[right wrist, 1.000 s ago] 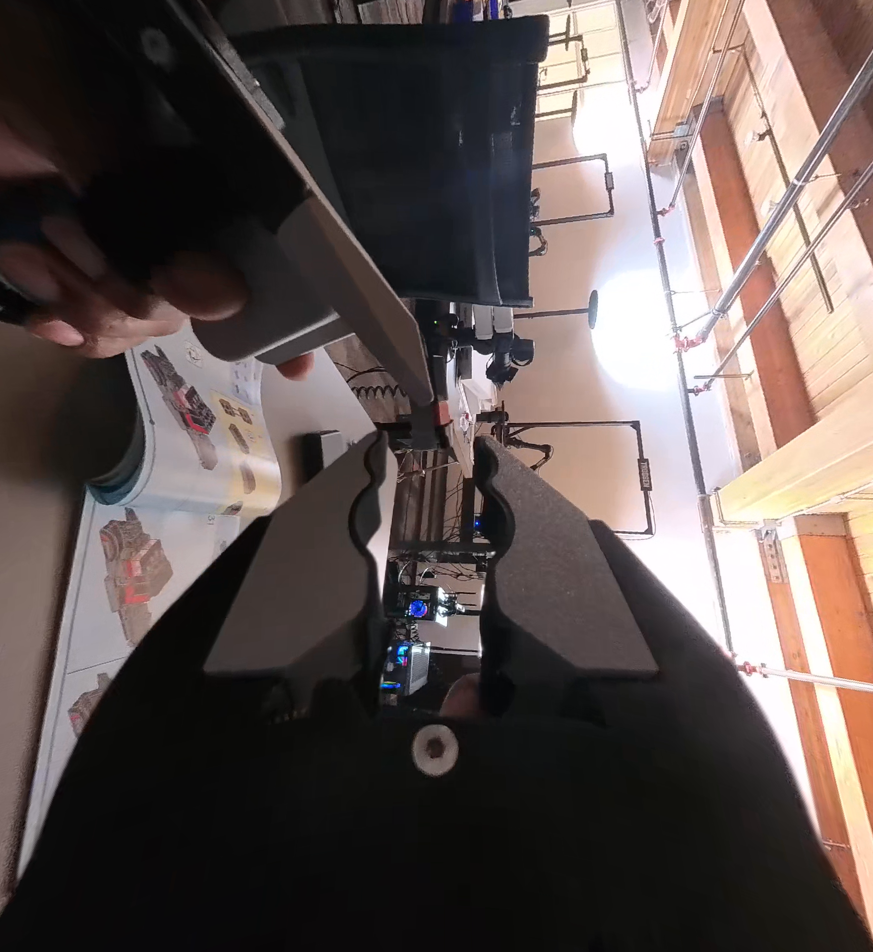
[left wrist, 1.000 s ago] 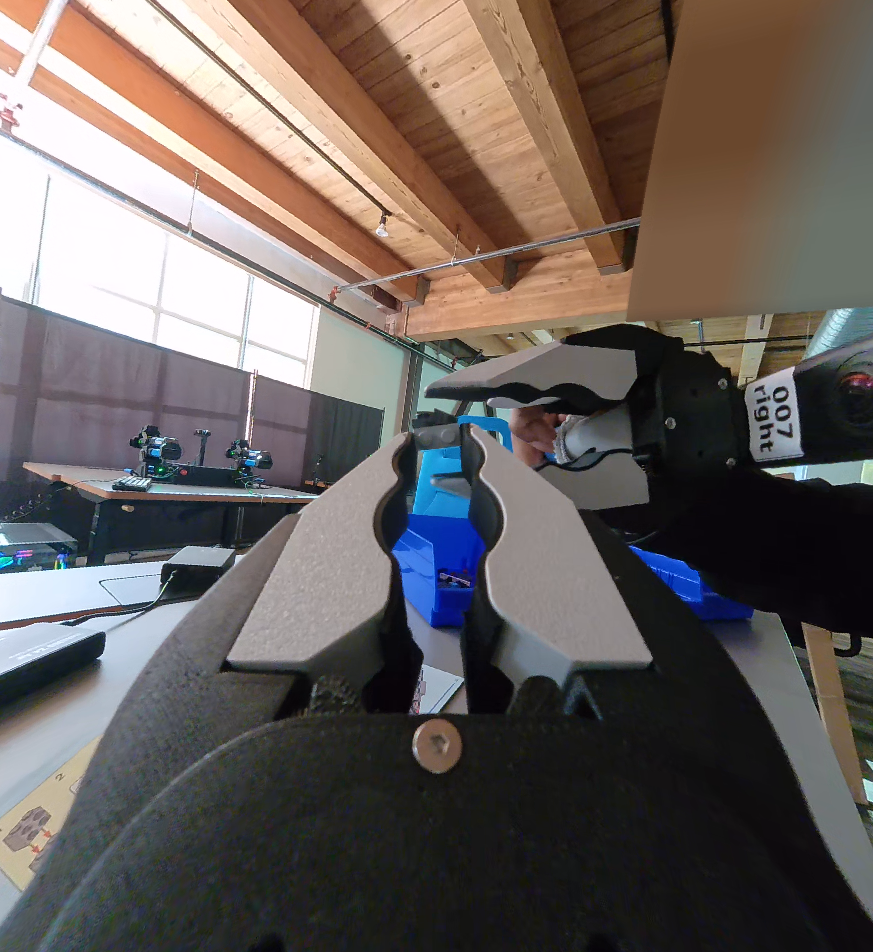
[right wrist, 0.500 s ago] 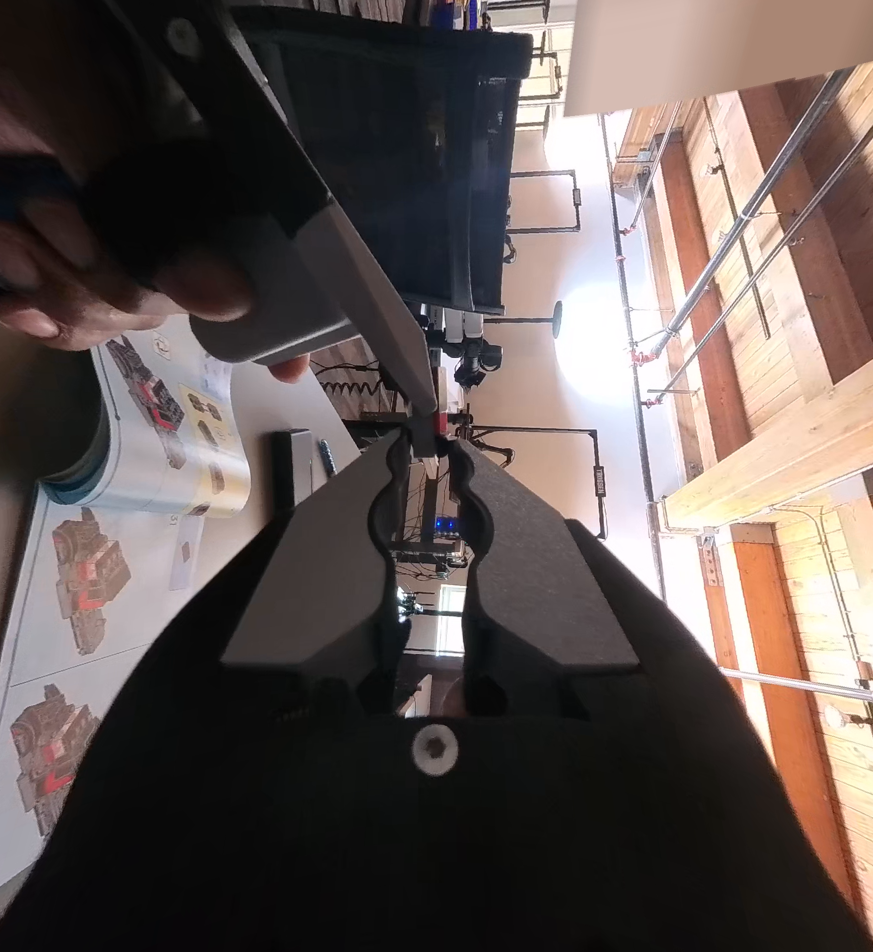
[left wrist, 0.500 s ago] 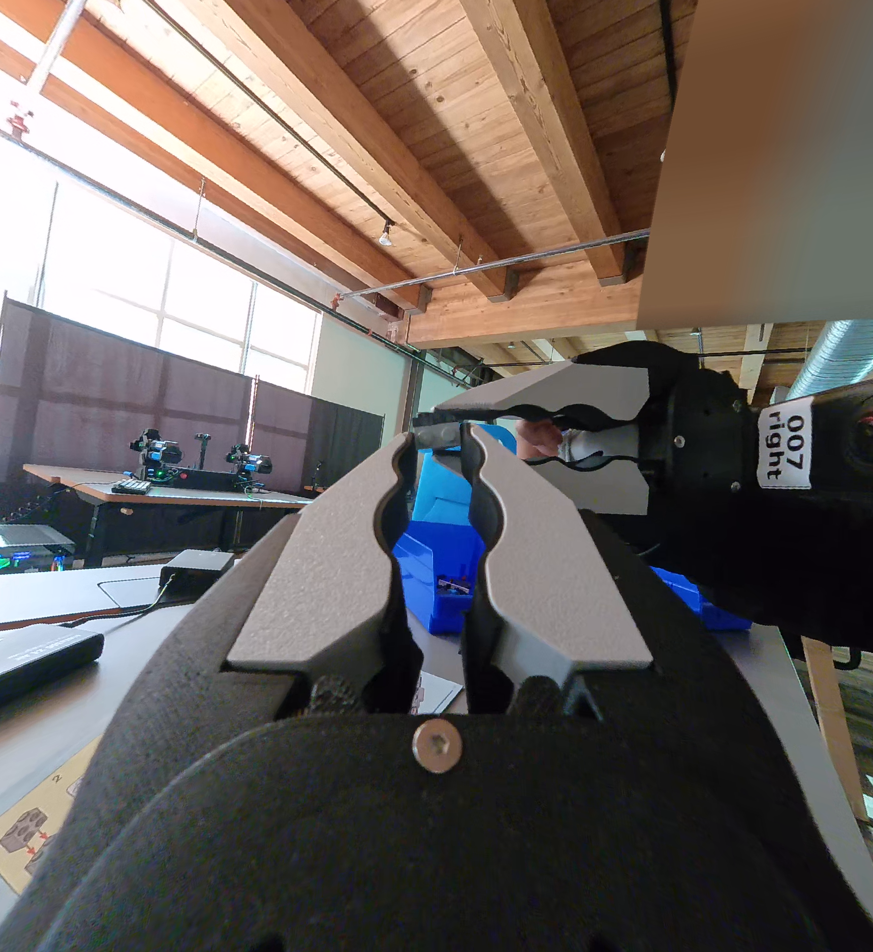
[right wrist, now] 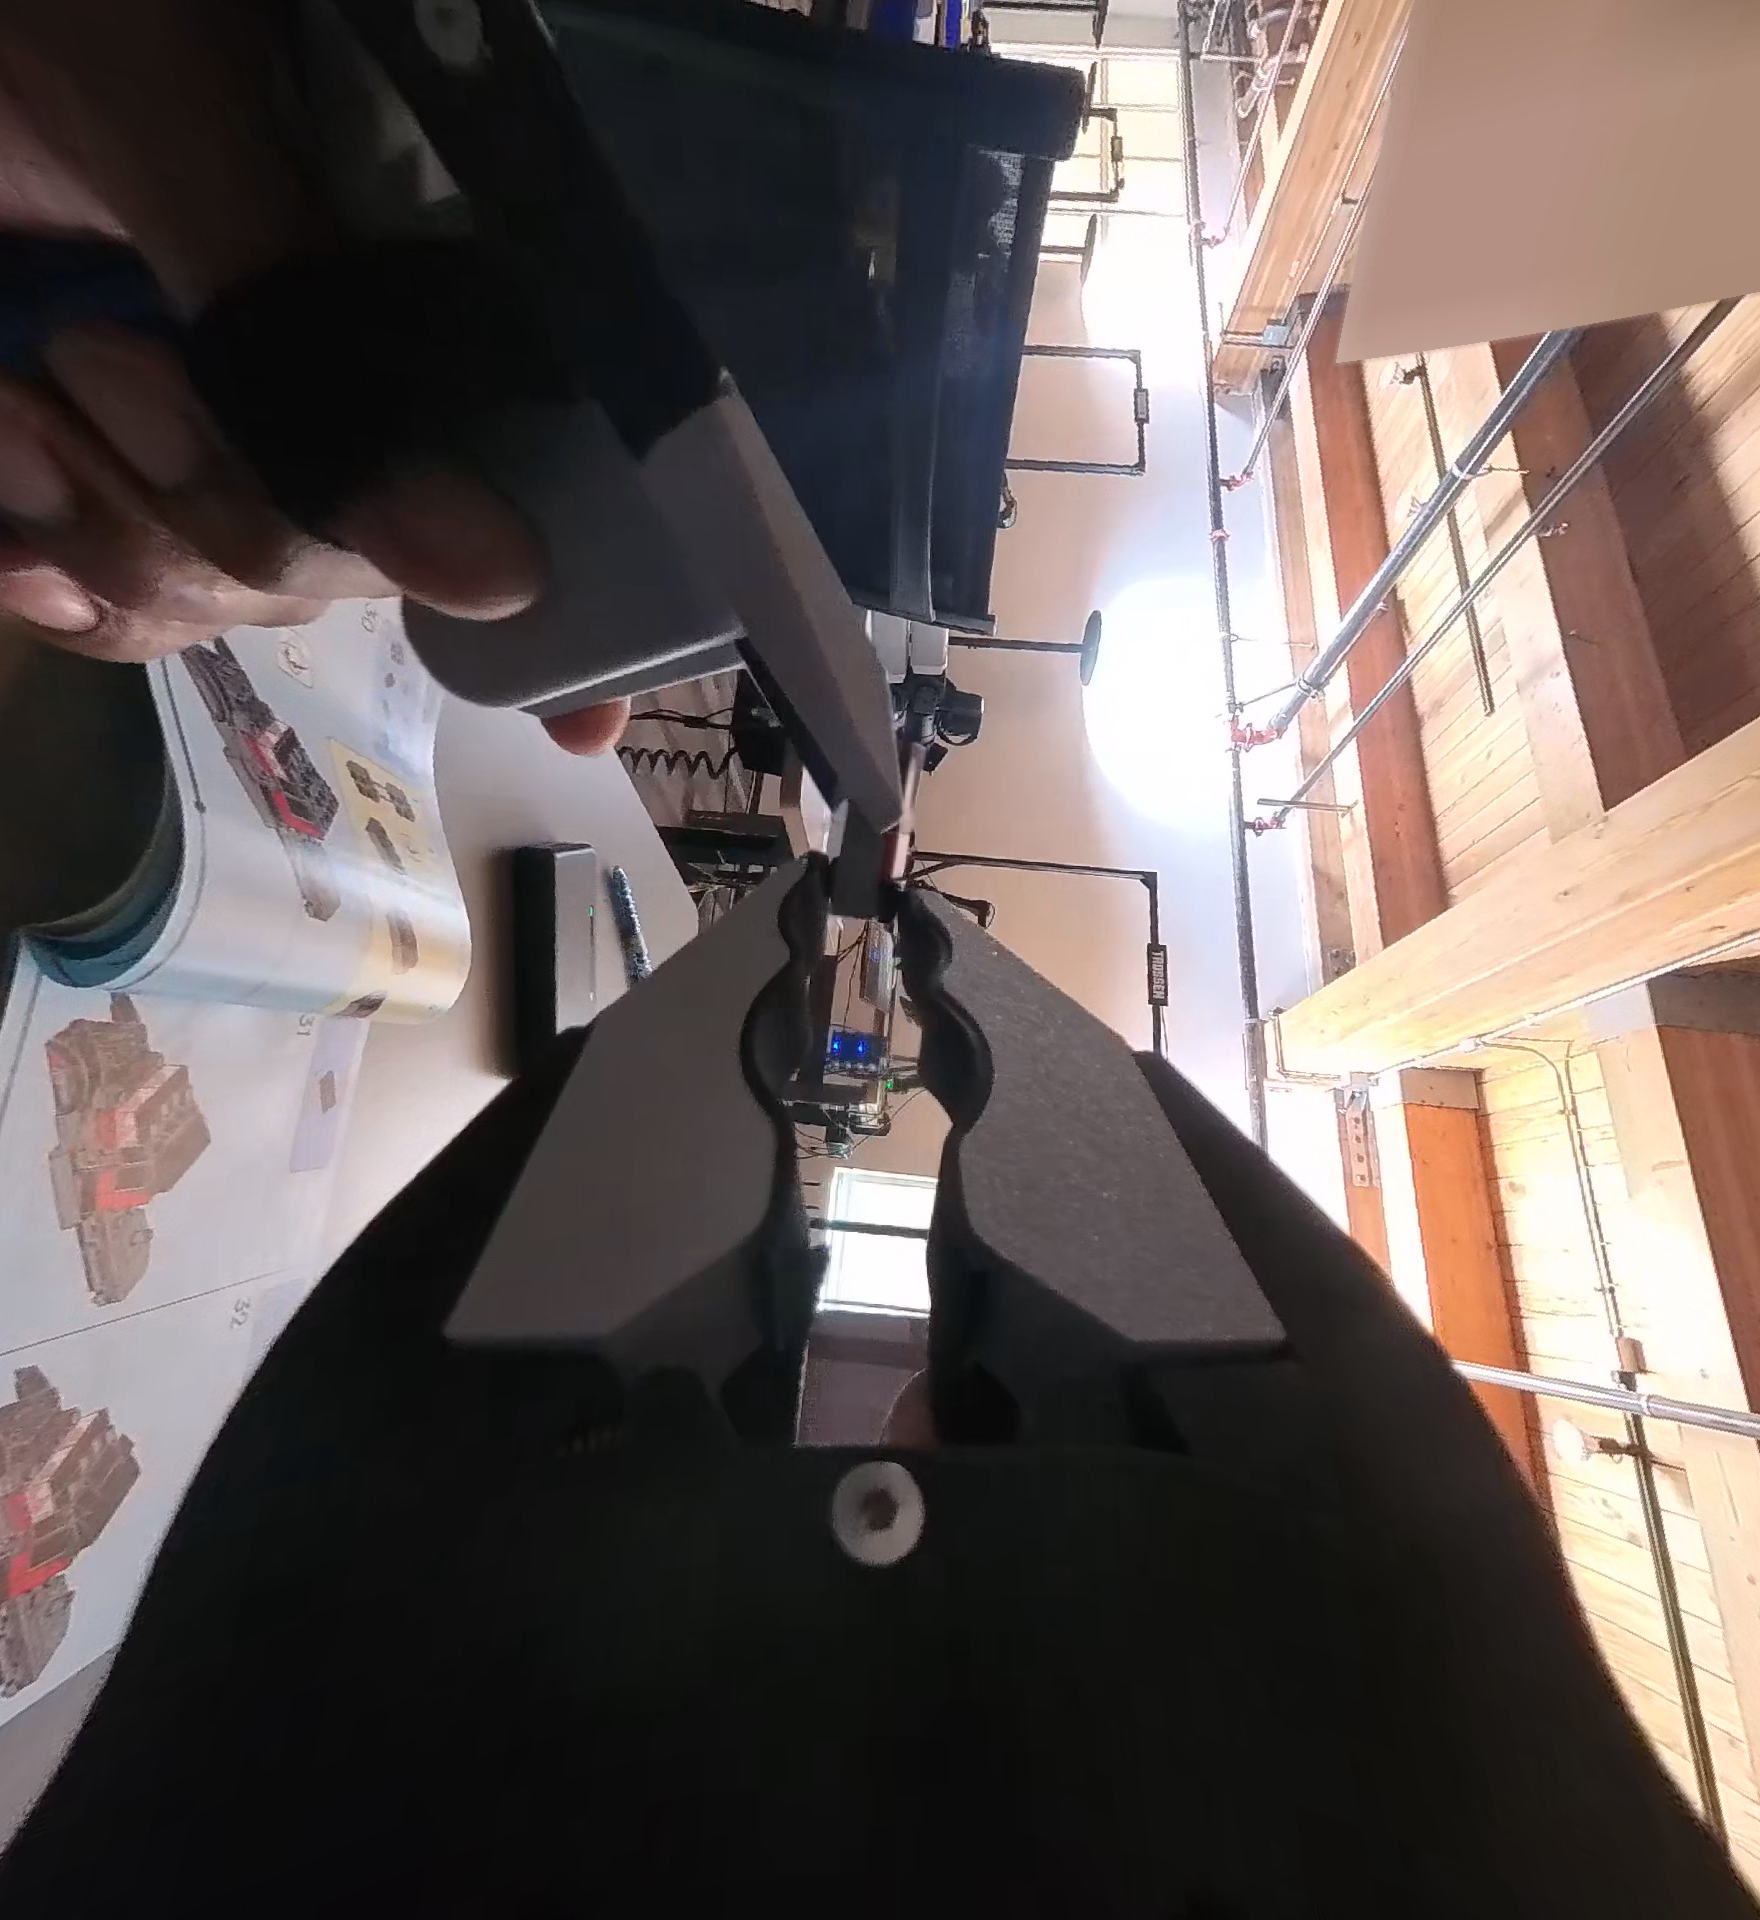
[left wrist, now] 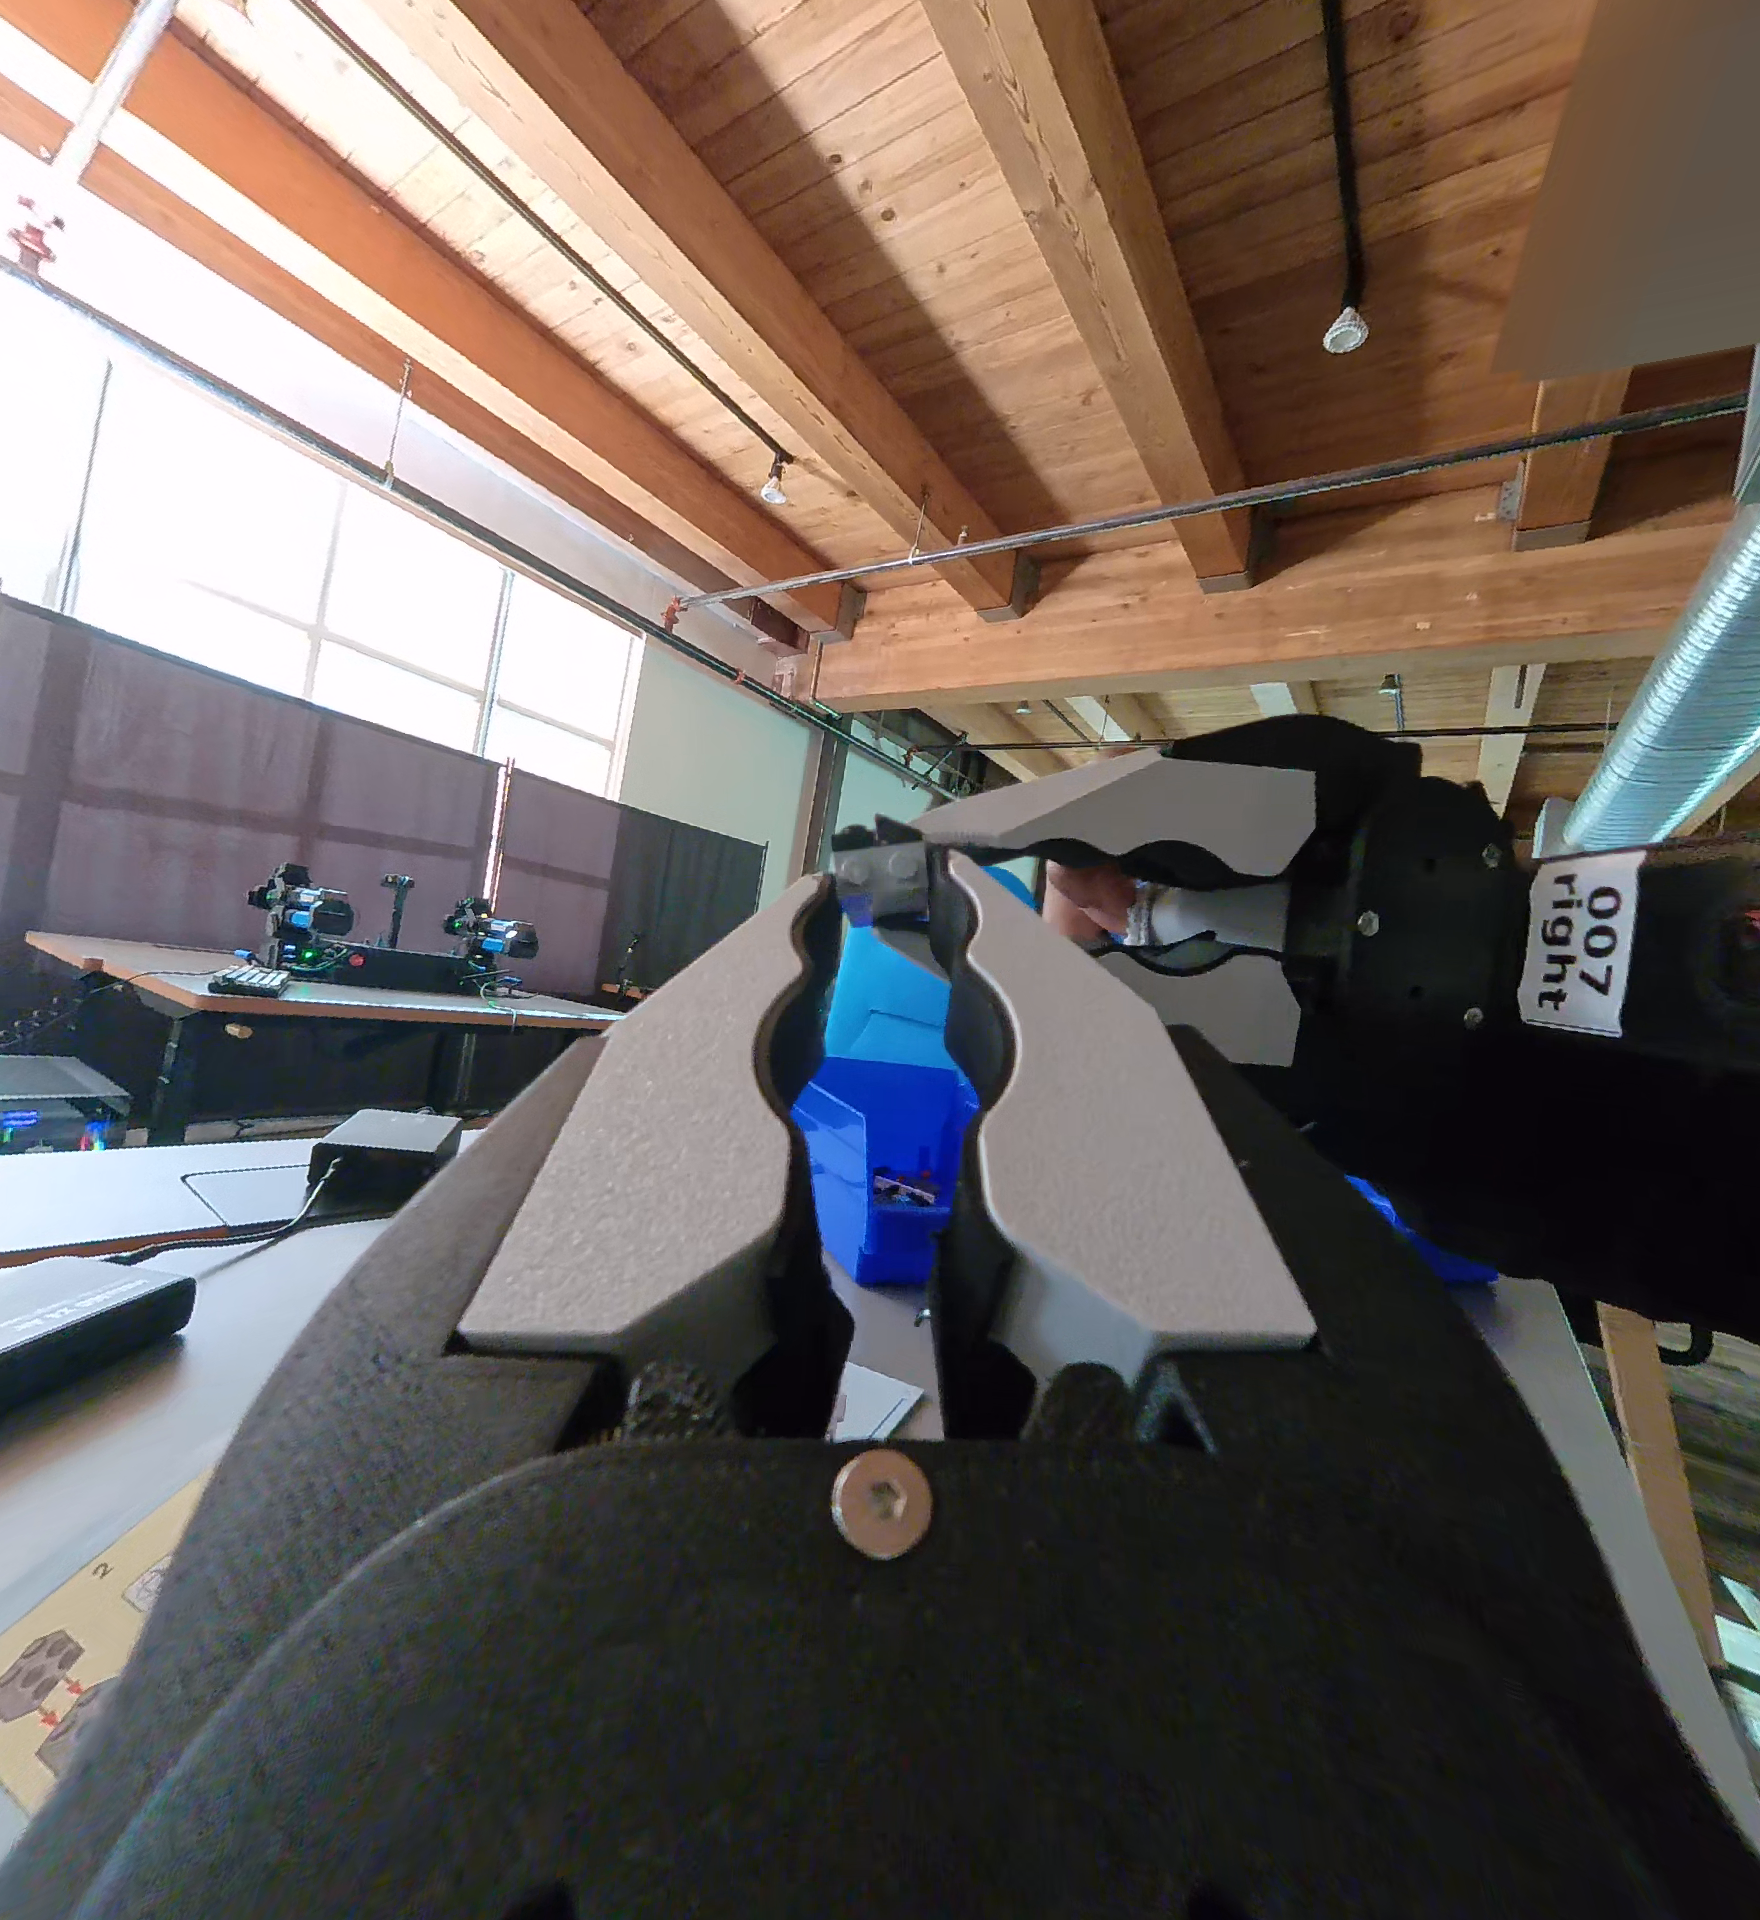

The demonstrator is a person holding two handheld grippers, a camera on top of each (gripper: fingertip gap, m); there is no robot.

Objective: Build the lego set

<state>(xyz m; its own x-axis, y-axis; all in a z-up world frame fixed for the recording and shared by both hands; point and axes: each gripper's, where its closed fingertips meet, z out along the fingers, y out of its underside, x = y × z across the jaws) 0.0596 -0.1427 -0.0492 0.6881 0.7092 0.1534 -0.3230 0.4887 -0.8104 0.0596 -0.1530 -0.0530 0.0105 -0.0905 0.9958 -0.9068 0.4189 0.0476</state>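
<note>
1. The fingers (left wrist: 689,1081) of the left gripper (left wrist: 884,896) are clamped on a small grey lego piece (left wrist: 881,871) held at their very tips, raised in the air above the tabletop (left wrist: 45,1475).
2. The right gripper (left wrist: 933,836) comes in from the right side of the left wrist view, rolled on its side, with its tips meeting the same lego piece.
3. In the right wrist view the right gripper's fingers (right wrist: 647,1132) are drawn close together around the dark lego piece (right wrist: 855,883); their tips press on it from both sides, next to a small reddish part (right wrist: 895,854).
4. The left gripper's fingers (right wrist: 803,665) reach down to the piece from the upper left of that view, and a hand (right wrist: 201,499) grips the left gripper's handle.
5. An open instruction booklet (right wrist: 128,1091) lies on the tabletop, its pages showing a brown and red model.
6. A dark flat device (right wrist: 554,956) and a pen (right wrist: 627,925) lie beside the booklet.
7. A blue bin (left wrist: 876,1184) with small pieces inside sits on the tabletop beyond the left gripper's fingers.
8. A black box (left wrist: 388,1138) with a cable rests farther left on the tabletop.
</note>
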